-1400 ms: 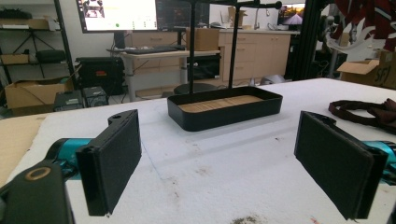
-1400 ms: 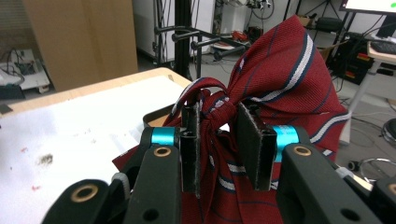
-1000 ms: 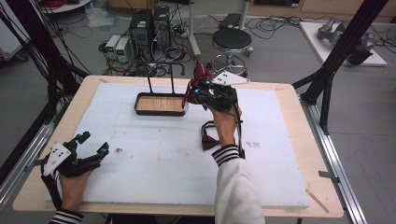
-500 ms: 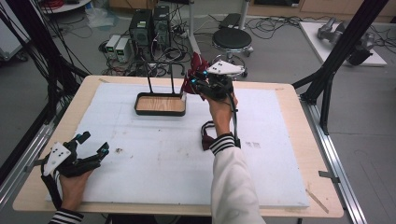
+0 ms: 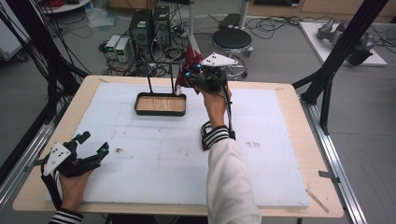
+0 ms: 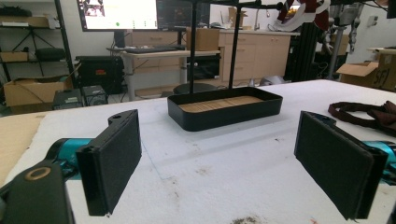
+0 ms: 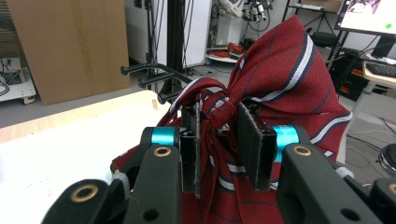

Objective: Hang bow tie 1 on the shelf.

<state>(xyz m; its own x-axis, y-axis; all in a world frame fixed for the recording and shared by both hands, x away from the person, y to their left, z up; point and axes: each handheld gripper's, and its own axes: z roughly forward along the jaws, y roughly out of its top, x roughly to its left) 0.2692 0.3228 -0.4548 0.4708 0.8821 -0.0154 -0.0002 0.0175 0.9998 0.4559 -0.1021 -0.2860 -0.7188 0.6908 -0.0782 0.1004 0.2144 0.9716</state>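
My right gripper [image 5: 187, 76] is raised beside the far right of the stand, shut on a red tie with navy and white stripes [image 5: 191, 57]. In the right gripper view the tie [image 7: 285, 60] bunches between the closed jaws of the gripper [image 7: 218, 140], close to the stand's black horizontal rods [image 7: 149, 70]. The stand is a black tray with a wooden floor [image 5: 137, 103] and two upright posts [image 5: 150, 79]. My left gripper [image 5: 93, 143] rests at the table's front left, open and holding nothing; its pads [image 6: 112, 163] frame the tray [image 6: 224, 116].
A dark maroon piece of cloth [image 5: 205, 133] lies on the white foam board [image 5: 140, 163] under the right forearm, also seen as the dark cloth [image 6: 369, 114] at the right. A stool [image 5: 232, 39] and computers [image 5: 140, 25] stand beyond the table's far edge.
The right gripper has carried the tie up and farther away, toward the top of the stand. The left gripper has stayed put.
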